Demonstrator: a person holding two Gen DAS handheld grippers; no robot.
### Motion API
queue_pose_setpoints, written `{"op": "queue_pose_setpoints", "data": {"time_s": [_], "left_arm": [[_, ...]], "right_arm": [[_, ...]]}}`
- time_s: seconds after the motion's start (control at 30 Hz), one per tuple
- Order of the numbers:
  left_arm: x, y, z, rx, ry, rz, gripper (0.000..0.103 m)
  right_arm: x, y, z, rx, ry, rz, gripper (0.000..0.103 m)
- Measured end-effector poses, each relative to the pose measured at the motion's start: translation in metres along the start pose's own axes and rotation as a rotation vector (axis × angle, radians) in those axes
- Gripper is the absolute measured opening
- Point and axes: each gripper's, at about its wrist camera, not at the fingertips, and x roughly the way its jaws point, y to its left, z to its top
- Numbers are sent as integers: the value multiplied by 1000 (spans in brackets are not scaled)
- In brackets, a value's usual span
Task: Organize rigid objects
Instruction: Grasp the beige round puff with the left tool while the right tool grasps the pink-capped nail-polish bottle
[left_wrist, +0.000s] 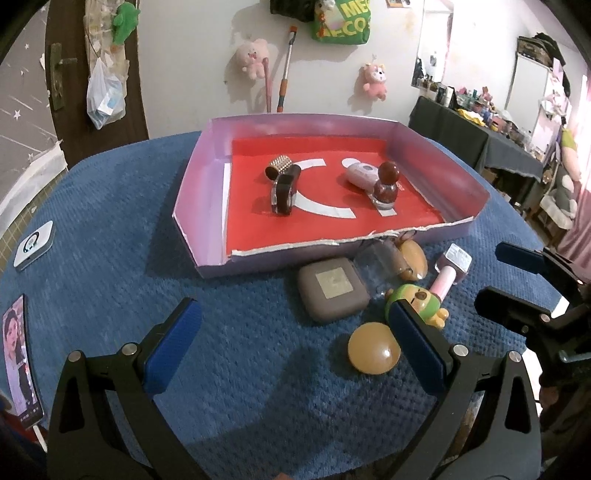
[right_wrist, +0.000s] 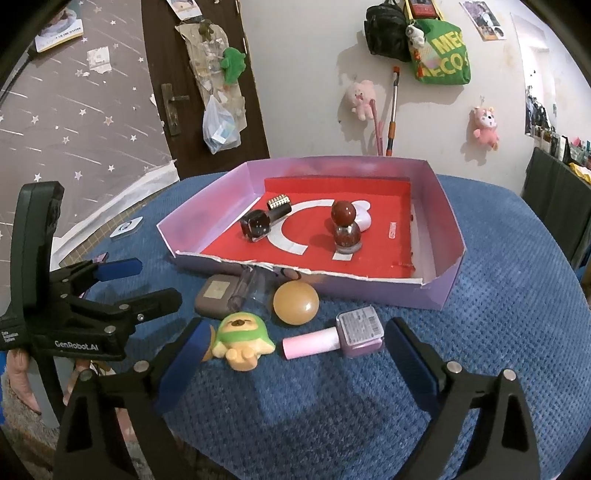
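Both grippers hang low over the blue table (right_wrist: 498, 258), fingers spread wide and holding nothing: the left gripper (left_wrist: 295, 343) and the right gripper (right_wrist: 295, 350).

Near us, left to right, sit a gray case (right_wrist: 217, 295), a clear bottle (right_wrist: 255, 293), a toy bear (right_wrist: 242, 341) lying flat, an orange ball (right_wrist: 296, 303) and a pink-capped polish bottle (right_wrist: 338, 336) on its side. Farther off stands the purple box (right_wrist: 439, 291), with two dark bottles (right_wrist: 264, 221) and a small white thing already inside.

I think the ball could roll away if a finger bumps it. The things near us crowd close, so grabbing one may push another. The polish bottle looks hard and smooth, so it might slip.
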Motion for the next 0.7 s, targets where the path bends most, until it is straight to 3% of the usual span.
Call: {"op": "queue_pose_setpoints", "data": {"time_s": [0.33, 0.7], "left_arm": [[6, -6, -13, 15, 27, -29, 103], [17, -26, -25, 50, 73, -92, 103]], "right_arm": [[6, -2, -10, 1, 38, -11, 88], [23, -16, -15, -10, 76, -90, 88]]}}
